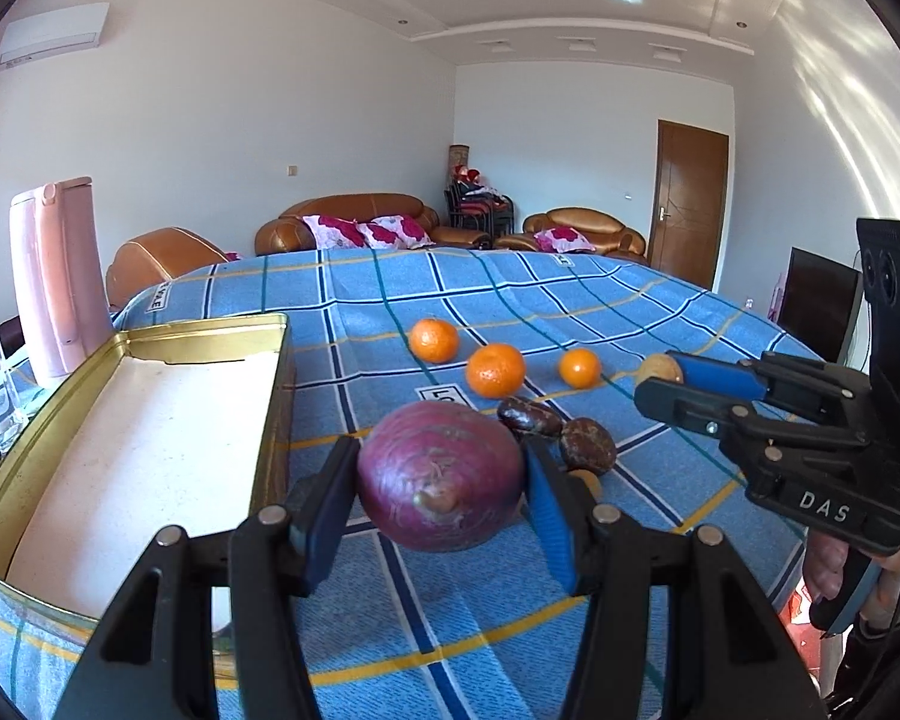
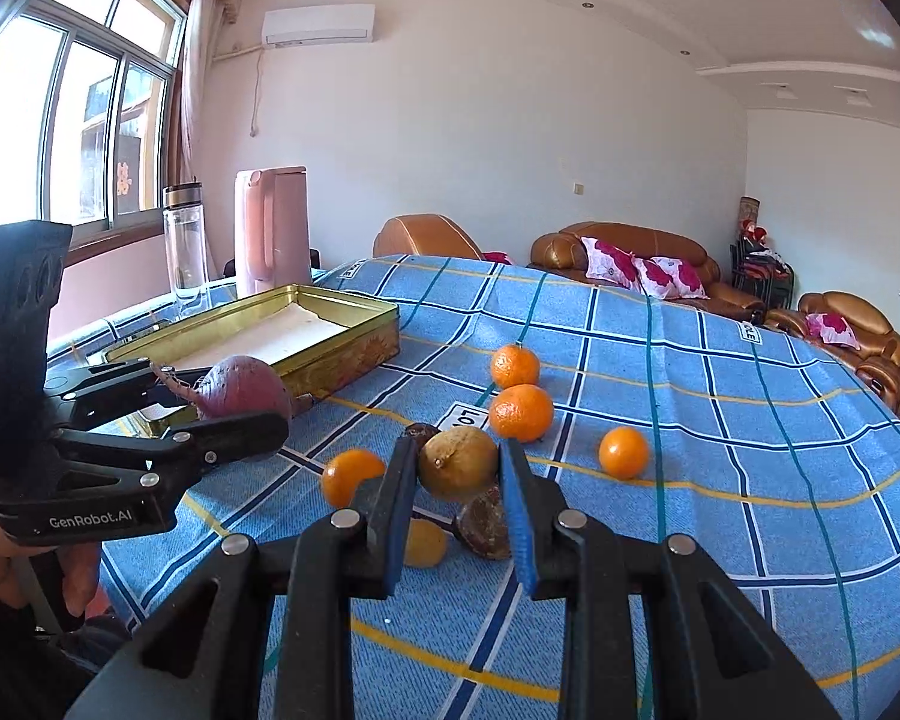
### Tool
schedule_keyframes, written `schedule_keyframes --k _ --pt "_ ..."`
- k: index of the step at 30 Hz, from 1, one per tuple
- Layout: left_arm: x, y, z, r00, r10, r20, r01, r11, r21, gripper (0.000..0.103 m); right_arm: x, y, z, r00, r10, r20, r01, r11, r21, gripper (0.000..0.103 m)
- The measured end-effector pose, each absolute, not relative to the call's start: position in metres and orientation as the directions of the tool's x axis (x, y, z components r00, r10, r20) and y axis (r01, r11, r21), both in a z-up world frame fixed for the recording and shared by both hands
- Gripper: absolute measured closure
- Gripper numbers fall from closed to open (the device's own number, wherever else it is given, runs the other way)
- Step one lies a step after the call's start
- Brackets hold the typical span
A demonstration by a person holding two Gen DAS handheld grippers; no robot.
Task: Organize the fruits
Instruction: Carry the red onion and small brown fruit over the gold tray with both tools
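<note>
Left tongs [image 1: 438, 480] clamp a red onion [image 1: 441, 474]; right tongs [image 2: 457, 468] pinch a small yellow-brown fruit [image 2: 459, 462].

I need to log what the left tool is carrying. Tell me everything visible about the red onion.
The red onion is a round bulb with dry, papery purple skin, faintly streaked. Its brownish root nub faces the left wrist camera. It is whole and lifted clear of the blue checked tablecloth, clamped at its sides between the blue pads of the left tool. It hangs right of the gold tin, touching nothing else.
</note>
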State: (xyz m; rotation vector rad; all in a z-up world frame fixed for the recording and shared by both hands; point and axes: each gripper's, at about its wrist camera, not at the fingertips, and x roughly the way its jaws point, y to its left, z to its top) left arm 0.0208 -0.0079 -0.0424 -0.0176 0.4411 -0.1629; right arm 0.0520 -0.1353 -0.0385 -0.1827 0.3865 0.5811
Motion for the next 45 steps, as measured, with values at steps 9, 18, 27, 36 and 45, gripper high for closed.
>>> schedule_keyframes --k 9,18,27,36,45 --pt "0.014 0.004 -0.033 0.915 -0.113 -0.387 0.109 0.994 -0.033 0.047 0.049 -0.117 -0.025 0.758 0.534 -0.374 -0.6 0.796 -0.079 0.073" --pt "0.008 0.021 -0.024 0.935 -0.062 -0.349 0.058 0.998 -0.022 0.047 0.048 -0.105 -0.019 0.751 0.56 -0.351 -0.622 0.777 -0.091 0.073" --pt "0.005 0.034 -0.02 0.944 -0.026 -0.329 0.022 1.0 -0.018 0.047 0.05 -0.084 -0.015 0.732 0.586 -0.347 -0.653 0.75 -0.11 0.073" --pt "0.005 0.047 -0.017 0.949 0.001 -0.316 -0.007 1.0 -0.019 0.047 0.051 -0.066 -0.01 0.716 0.61 -0.341 -0.677 0.725 -0.127 0.073" --pt "0.006 0.062 -0.015 0.949 0.034 -0.314 -0.044 0.999 -0.025 0.047 0.053 -0.046 0.001 0.699 0.633 -0.333 -0.702 0.696 -0.152 0.073"
